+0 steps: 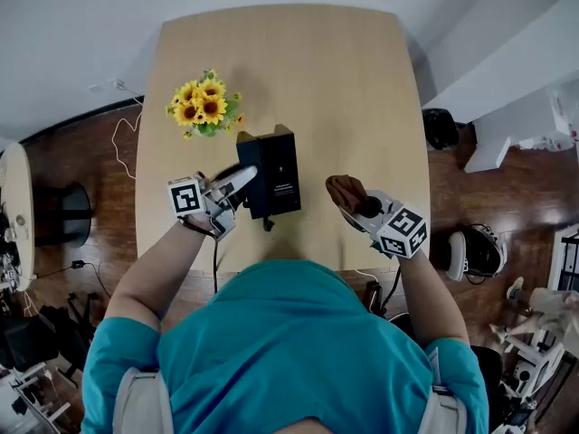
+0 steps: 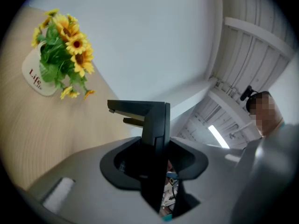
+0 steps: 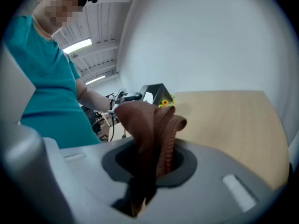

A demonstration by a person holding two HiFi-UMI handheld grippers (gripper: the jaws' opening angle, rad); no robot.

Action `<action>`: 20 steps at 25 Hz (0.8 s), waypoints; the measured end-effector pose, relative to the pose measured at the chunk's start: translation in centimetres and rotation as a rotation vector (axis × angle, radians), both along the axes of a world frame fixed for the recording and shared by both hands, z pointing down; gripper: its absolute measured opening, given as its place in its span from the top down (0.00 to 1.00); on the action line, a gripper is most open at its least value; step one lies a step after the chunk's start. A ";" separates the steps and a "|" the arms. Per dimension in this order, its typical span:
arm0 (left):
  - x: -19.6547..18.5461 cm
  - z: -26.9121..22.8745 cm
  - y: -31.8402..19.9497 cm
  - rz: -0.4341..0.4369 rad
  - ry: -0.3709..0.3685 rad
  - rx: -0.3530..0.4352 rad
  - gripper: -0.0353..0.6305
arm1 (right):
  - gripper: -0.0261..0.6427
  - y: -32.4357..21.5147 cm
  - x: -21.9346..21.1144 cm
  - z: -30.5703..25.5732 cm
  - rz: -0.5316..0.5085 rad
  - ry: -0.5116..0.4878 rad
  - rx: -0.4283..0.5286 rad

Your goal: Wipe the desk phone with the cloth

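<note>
Centrally, black rectangular plastic desk phone [image 1: 276, 174] at mid light-wood counter [image 1: 344, 89], just right of a yellow sunflower bunch in a white pot [image 1: 206, 107]. Left gripper [image 1: 251, 174]: fingers [image 1: 233, 184] half-closed, pinching the phone's left edge. Right gripper [image 1: 357, 202], apart from the phone: fingers clamped on a bunched brown cloth [image 1: 346, 190].

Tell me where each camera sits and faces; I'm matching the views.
Head view: on the person's head, steeply down at the table; shows torso, forearms, left tongs, right tongs.
Left gripper view: on the left tongs, along them past the gripped desk phone to the sunflowers; the person's head at right.
Right gripper view: on the right tongs, past the clamped cloth toward the person's torso and left arm.
Shared by all: desk phone, sunflowers.
</note>
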State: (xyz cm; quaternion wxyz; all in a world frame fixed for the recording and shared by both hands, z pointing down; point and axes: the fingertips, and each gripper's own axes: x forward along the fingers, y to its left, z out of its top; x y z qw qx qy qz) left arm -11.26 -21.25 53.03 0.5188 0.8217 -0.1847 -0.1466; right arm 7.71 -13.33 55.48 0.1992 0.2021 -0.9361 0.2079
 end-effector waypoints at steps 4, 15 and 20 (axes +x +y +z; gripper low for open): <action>1.5 2.1 1.7 0.066 -0.045 -0.007 0.68 | 0.86 1.7 0.8 0.5 0.008 -0.008 -0.033; 5.5 9.2 -2.2 0.098 -0.144 -0.009 0.68 | 0.86 3.4 3.7 0.7 0.057 0.007 -0.065; 7.0 10.8 -3.3 0.124 -0.156 -0.002 0.68 | 0.86 4.2 5.2 1.0 0.089 0.010 -0.074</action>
